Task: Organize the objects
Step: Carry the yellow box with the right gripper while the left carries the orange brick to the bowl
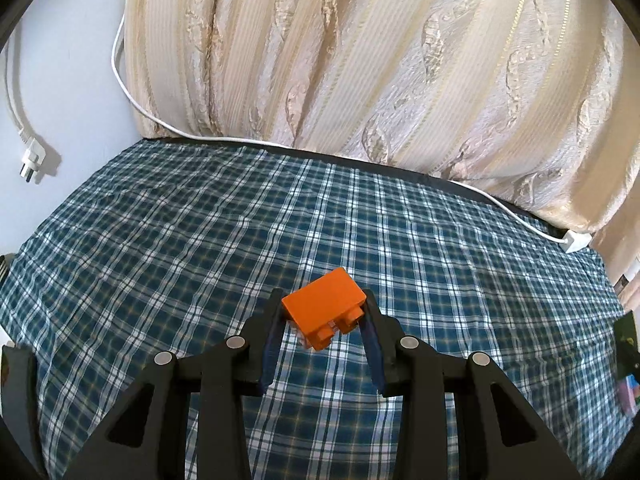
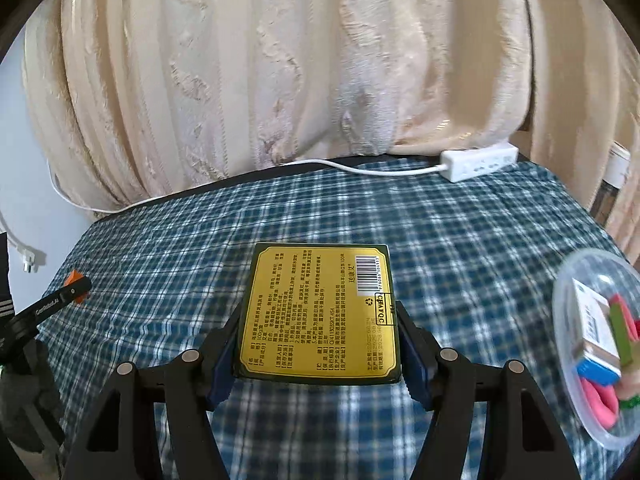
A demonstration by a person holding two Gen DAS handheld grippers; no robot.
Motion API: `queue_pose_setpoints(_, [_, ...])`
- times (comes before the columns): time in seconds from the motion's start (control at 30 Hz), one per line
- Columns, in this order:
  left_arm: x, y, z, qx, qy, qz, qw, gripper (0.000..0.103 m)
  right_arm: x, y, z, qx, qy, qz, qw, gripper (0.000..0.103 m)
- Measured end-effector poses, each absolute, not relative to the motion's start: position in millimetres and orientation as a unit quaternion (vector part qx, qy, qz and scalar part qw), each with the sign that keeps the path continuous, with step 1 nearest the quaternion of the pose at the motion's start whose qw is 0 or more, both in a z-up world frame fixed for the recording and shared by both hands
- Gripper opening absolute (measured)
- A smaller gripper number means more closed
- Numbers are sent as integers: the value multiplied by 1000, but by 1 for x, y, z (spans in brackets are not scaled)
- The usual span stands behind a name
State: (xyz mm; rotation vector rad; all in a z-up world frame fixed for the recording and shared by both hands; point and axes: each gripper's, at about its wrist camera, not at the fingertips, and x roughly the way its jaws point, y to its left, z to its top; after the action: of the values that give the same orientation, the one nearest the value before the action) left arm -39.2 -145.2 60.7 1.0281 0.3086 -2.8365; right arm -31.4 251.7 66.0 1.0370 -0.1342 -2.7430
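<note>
Our left gripper pinches an orange brick above the plaid cloth; our right gripper clamps a yellow box, label side up. Right of the box, near the cloth's edge, a clear bowl holds small packs. At the far edge, a white cable and power strip lie under the curtain.

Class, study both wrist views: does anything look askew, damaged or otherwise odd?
The orange brick sits skewed in the left gripper, studs facing the camera. The gold box in the right gripper looks squarely held. No damage or spills visible.
</note>
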Motion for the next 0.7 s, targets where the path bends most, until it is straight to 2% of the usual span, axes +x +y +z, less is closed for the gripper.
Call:
queue_pose_setpoints(0.37, [-37,-142,66,329,103,-937,53,38,11,292,80,328,-60,-940,75,70])
queue_pose_setpoints(0.7, [-20,-81,81,331,78,-940,-1,37,33,343,82,316,-93,-943,32,70])
